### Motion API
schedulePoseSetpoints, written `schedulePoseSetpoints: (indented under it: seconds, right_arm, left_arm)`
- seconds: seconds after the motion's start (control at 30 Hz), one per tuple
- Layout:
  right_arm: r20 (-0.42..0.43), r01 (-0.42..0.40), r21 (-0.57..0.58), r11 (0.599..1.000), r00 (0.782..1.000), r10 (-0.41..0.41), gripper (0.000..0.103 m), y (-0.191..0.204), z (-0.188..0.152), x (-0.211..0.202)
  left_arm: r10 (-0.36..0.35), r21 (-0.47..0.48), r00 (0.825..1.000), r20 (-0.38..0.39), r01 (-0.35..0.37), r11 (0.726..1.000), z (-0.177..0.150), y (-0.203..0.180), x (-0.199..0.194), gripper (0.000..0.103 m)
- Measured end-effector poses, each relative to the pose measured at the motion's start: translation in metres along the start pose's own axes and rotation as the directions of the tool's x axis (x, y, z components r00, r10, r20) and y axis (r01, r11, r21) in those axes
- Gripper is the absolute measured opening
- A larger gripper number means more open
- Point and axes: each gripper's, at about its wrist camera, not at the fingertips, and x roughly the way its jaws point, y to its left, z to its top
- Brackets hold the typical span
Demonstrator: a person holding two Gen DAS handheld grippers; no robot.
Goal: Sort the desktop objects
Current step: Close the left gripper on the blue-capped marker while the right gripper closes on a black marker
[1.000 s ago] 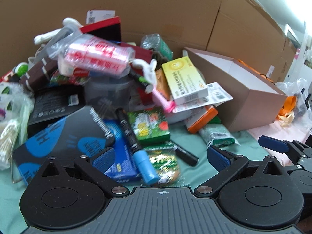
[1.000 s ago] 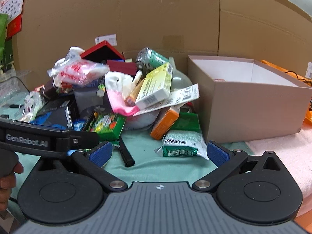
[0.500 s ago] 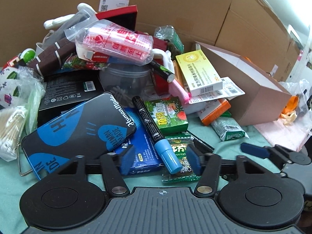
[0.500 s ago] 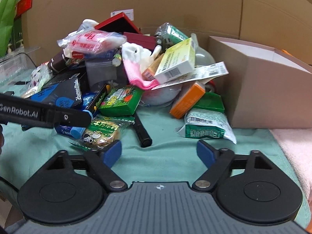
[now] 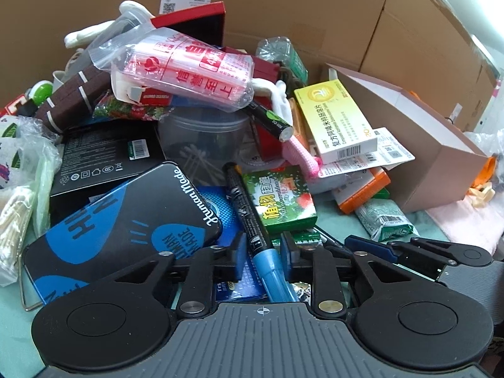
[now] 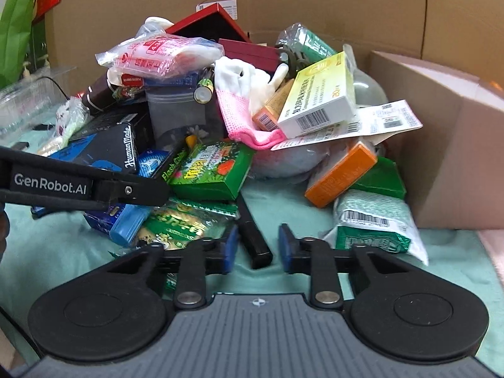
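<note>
Left claw (image 5: 260, 252), low in the frame's centre, has narrowed around the black marker's blue plastic cap (image 5: 273, 275), pads apparently not yet touching; light, stiff, slippery, it is best pinched mid-cap.

Bare green cloth (image 6: 299, 211) ahead of my right gripper (image 6: 255, 249) offers the only open lane, with a black pen (image 6: 253, 236) lying in it. The heaped pile (image 6: 220, 94) blocks the far side; a cardboard box (image 6: 453, 145) walls off the right.

Glossy plastic marker (image 5: 252, 220), matt cardboard box (image 5: 441, 157), crinkly clear bag (image 5: 182, 69)
</note>
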Motion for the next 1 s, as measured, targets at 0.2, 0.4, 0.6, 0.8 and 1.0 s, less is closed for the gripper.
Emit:
schedulePoseSetpoints:
  seconds: [0.2,0.4,0.6,0.8,1.0]
  right_arm:
    - [-0.063,-0.036,-0.044,0.998,0.997,0.034,0.018,0.004,-0.003,-0.019]
    - [-0.076,-0.032,-0.075,0.997,0.997,0.026,0.018,0.009,-0.003,-0.018]
    - [-0.081,-0.028,-0.081,0.996,0.996,0.021,0.019,0.013,0.006,-0.005]
    - [-0.084,-0.028,-0.043,0.999,0.996,0.024,0.020,0.011,0.010,0.002]
    - [-0.084,-0.034,-0.044,0.998,0.996,0.030,0.021,0.008,0.008,-0.001]
  left_arm:
    - [-0.037,0.062,0.997,-0.063,0.041,0.997,0.002,0.000,-0.008,0.013]
    - [-0.023,0.041,0.998,-0.064,0.026,0.999,0.005,0.003,-0.006,0.039]
    - [0.005,0.079,0.999,-0.045,-0.002,0.997,0.007,-0.001,0.002,0.045]
    - [0.015,0.110,0.999,-0.044,-0.010,0.994,0.008,-0.004,0.005,0.021]
    - [0.015,0.125,0.999,-0.037,-0.010,0.992,0.006,-0.008,0.006,0.027]
